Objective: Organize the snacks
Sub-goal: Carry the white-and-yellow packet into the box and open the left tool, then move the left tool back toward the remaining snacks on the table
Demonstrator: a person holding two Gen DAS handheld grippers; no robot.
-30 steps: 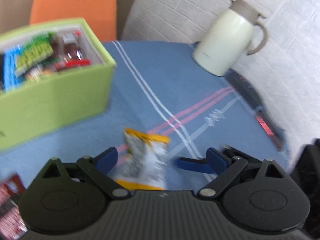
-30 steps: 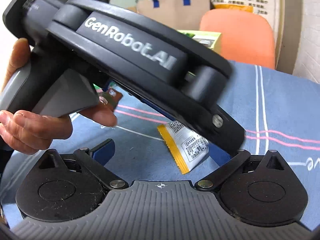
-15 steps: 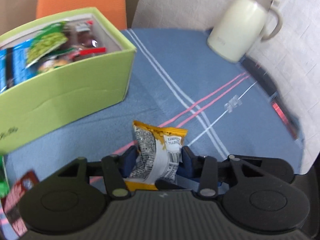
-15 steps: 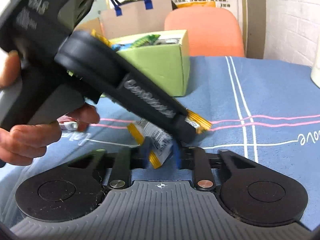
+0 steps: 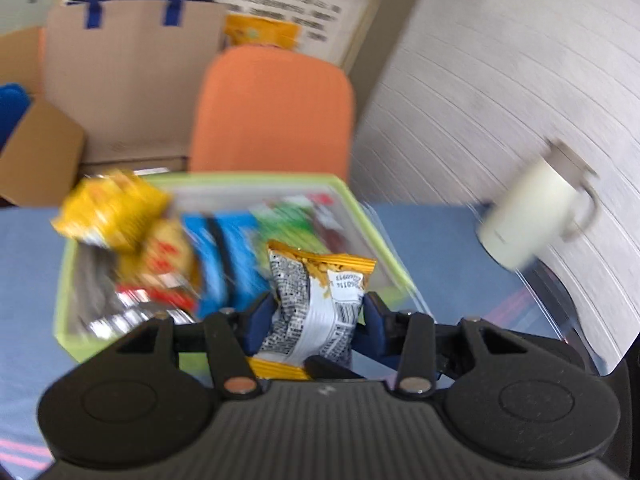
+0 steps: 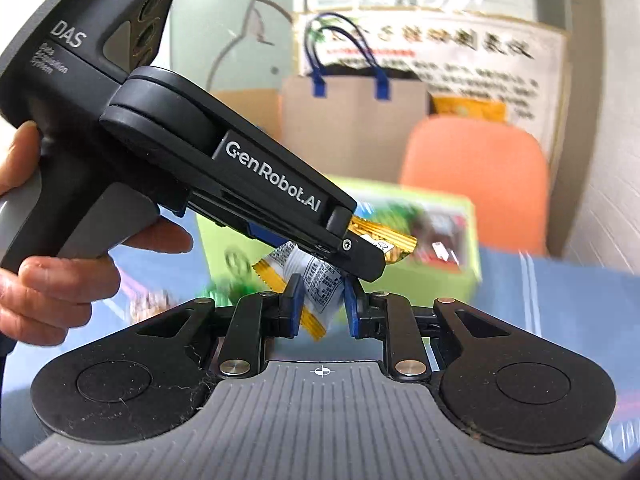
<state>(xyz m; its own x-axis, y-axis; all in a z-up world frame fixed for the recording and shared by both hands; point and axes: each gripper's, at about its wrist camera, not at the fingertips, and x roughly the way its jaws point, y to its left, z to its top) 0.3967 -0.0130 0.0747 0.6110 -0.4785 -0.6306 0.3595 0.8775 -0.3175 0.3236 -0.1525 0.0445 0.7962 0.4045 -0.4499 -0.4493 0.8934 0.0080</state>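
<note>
A white and yellow snack packet is clamped between the blue pads of my left gripper, lifted over the green box that holds several snack packs. In the right wrist view the same packet is also pinched between the pads of my right gripper, with the left gripper's body reaching in from the left above it. The green box stands behind them.
A cream jug stands at the right by the white brick wall. An orange chair and a brown paper bag are beyond the blue tablecloth. More packets lie blurred on the cloth at left.
Both grippers closed on the packet on the cloth, then lifted it together up and toward the green box; the box now lies right under the packet.
</note>
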